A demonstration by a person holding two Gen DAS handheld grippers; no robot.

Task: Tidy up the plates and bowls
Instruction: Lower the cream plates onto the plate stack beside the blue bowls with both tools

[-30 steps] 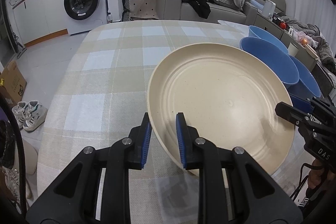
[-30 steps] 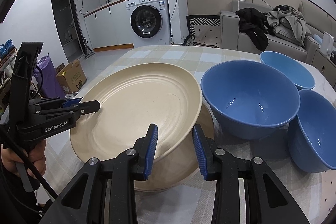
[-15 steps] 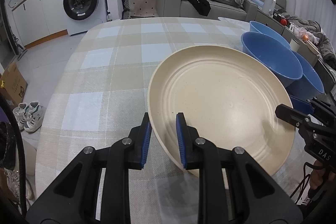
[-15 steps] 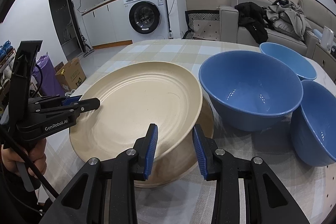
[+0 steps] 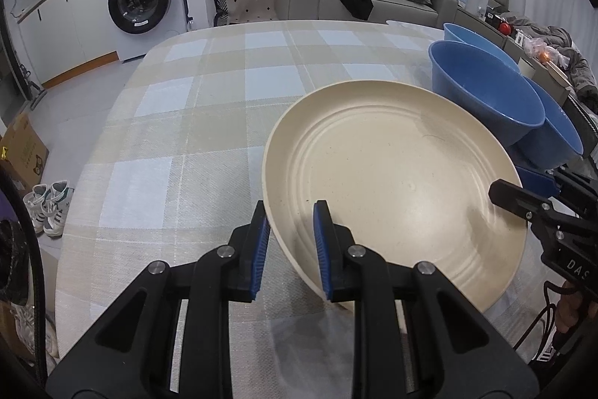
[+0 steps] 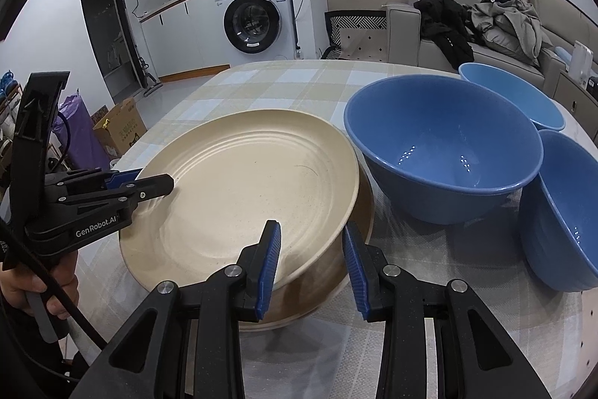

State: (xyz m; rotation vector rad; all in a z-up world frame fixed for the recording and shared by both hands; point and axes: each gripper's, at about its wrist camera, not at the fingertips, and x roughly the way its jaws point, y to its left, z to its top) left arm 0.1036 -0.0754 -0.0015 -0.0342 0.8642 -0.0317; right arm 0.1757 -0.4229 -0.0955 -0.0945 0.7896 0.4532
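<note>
The left gripper (image 6: pixel 155 183) was clenched on the left rim of the cream plate (image 6: pixel 243 197), which was tilted above a second plate (image 6: pixel 321 294) lying on the checked table (image 6: pixel 299 81). The right gripper (image 6: pixel 310 264) straddled the near rim of the same plate (its blue pads stood a little apart from the rim, so released). Just right of the plates stood three blue bowls (image 6: pixel 444 144), close together.
</note>
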